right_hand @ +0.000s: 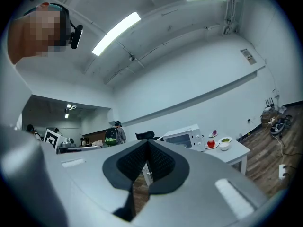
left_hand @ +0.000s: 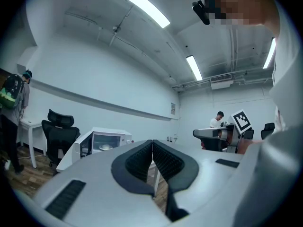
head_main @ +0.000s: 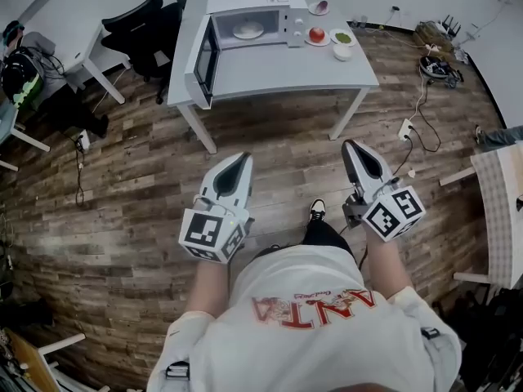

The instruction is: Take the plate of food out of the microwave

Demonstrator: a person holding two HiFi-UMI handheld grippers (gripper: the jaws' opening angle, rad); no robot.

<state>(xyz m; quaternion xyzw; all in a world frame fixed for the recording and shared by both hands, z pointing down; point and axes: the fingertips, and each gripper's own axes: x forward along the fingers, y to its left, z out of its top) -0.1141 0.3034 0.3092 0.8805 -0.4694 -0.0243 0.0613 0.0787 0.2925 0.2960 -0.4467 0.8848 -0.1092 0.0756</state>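
Upper left: black chair (head_main: 143, 23) parked by the bench (head_main: 278, 72), out of the way. Top centre: boxy white microwave (head_main: 282, 6) sits on the flat white bench, its door (head_main: 204, 60) swung wide to the left, probably so the inside can be reached. The plate (head_main: 248, 30), round, pale and glossy with a low mound of food, is inside the microwave on its floor, not yet taken out. Right of the microwave sit small round dishes: a red apple (head_main: 317, 34) on one, greens (head_main: 342, 37) on another, and a white bowl (head_main: 342, 52) at the bench edge. Lower centre-left: left gripper (head_main: 243, 158), smooth grey plastic shell, ribbed dark fingers (left_hand: 139, 162) clenched together with nothing between them. Lower centre-right: right gripper (head_main: 351, 146), same build, fingers (right_hand: 163, 162) also clenched and empty. Both point level at the bench from well apart, over the wood-plank floor (head_main: 122, 178), so this looks like the approach. The fingers would need to part before they can take the plate's rim.
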